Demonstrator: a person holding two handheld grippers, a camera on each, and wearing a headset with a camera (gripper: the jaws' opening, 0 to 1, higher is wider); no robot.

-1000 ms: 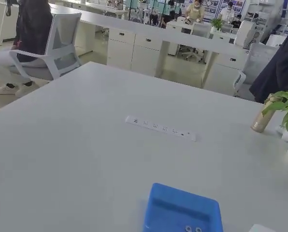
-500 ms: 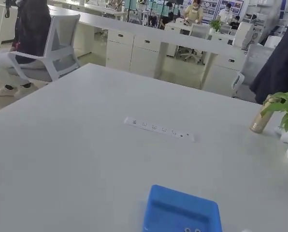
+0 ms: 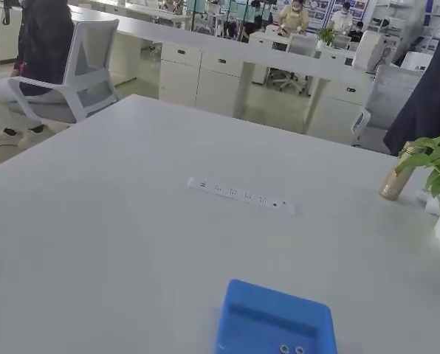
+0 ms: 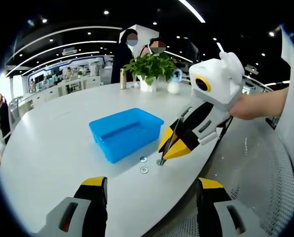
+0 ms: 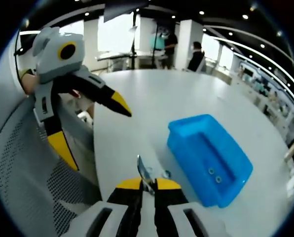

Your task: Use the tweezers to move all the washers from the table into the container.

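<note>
Blue container, two washers at its 5 o'clock; R gripper pinching tweezers, L gripper jaws spread; plant behind.

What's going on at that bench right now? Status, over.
Status: left tongs open, empty; right tongs shut on tweezers, tip beside two washers on table. Two more in blue container. Path clear.

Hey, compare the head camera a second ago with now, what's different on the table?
Nothing on the table visibly moved; the slight shift is the headset camera. A pale shape at the lower right edge has left the frame. The blue container, the two washers in it, the power strip and the gold bottle stayed put.
</note>
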